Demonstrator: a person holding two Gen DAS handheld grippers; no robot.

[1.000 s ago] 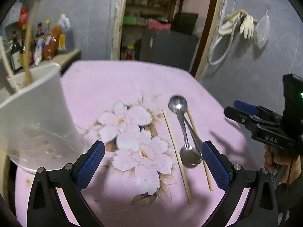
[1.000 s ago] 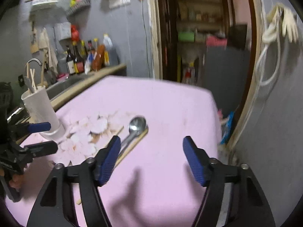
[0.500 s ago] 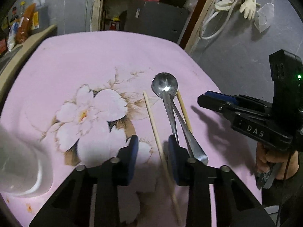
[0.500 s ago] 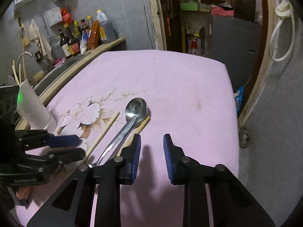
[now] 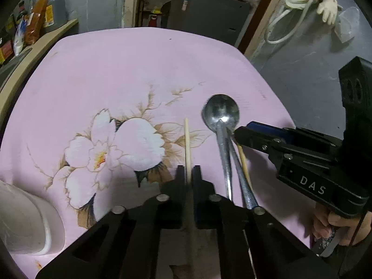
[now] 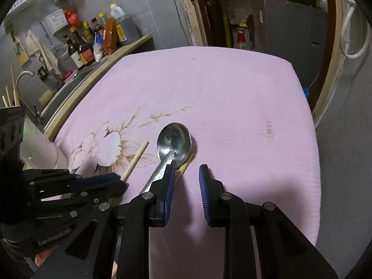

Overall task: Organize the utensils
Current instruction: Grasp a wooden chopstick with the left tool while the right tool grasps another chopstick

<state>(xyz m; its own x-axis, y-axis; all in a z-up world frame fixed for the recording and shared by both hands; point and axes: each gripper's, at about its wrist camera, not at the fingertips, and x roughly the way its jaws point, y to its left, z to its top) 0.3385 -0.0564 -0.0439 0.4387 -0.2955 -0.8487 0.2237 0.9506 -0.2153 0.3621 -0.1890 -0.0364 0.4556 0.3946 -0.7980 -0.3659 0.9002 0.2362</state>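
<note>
My left gripper (image 5: 188,174) is shut on a wooden chopstick (image 5: 187,148) that lies on the pink flowered cloth (image 5: 139,74); it also shows in the right wrist view (image 6: 136,160). Two metal spoons (image 5: 220,118) lie crossed to its right, their bowl clear in the right wrist view (image 6: 174,143). A second chopstick (image 5: 243,160) lies beside the spoon handles. My right gripper (image 6: 184,186) is partly open and empty, low over that chopstick's end (image 6: 184,166), its left finger next to the spoon handle. The white utensil cup (image 5: 25,223) stands at the left.
A sink with a tap (image 6: 24,75) and several sauce bottles (image 6: 80,46) stand on the counter left of the table. A doorway with shelves (image 5: 186,2) is behind. The cloth's right edge (image 6: 311,139) drops to the floor.
My left gripper has closed from wide open onto the left chopstick. My right gripper has narrowed and moved down and forward to the spoons and the other chopstick.
</note>
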